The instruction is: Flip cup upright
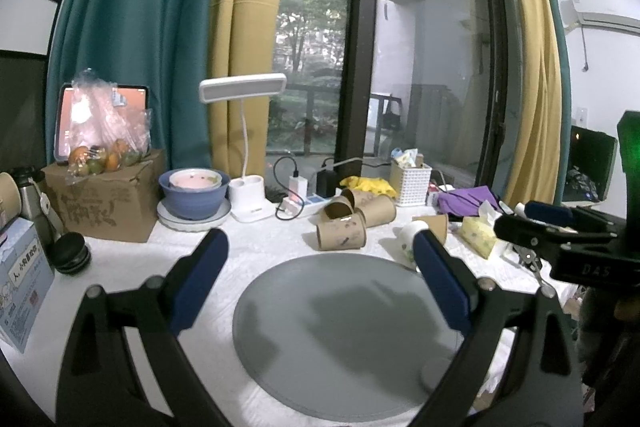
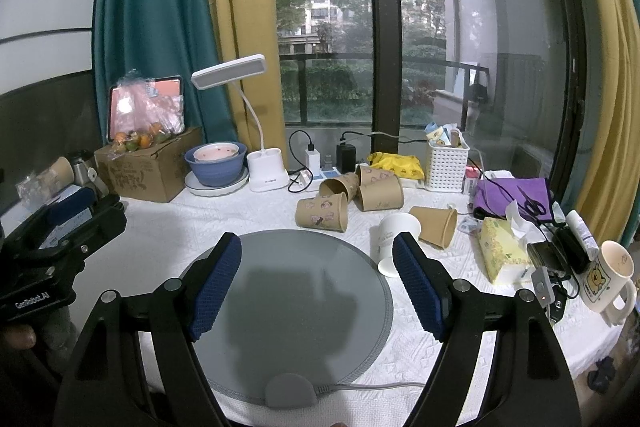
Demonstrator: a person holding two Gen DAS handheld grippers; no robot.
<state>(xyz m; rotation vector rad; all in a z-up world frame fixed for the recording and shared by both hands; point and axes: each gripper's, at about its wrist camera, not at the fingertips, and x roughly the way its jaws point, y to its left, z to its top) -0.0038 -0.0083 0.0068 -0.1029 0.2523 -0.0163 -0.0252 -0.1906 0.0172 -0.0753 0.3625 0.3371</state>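
A white paper cup (image 2: 394, 241) lies tipped on the white tablecloth just right of the round grey mat (image 2: 288, 307); it also shows in the left wrist view (image 1: 408, 241), partly behind my right finger. Several brown paper cups (image 2: 348, 199) lie on their sides behind the mat, also in the left wrist view (image 1: 348, 223). One more brown cup (image 2: 436, 225) lies beside the white one. My left gripper (image 1: 320, 251) is open and empty above the mat. My right gripper (image 2: 318, 255) is open and empty above the mat, its right finger (image 2: 416, 283) close to the white cup.
A desk lamp (image 2: 260, 131), stacked bowls (image 2: 216, 163), a cardboard box with fruit (image 2: 148, 163), a power strip with chargers (image 2: 320, 167) and a white basket (image 2: 446, 163) line the back. A tissue pack (image 2: 504, 251), purple cloth (image 2: 512, 193) and bear mug (image 2: 608, 279) sit at right.
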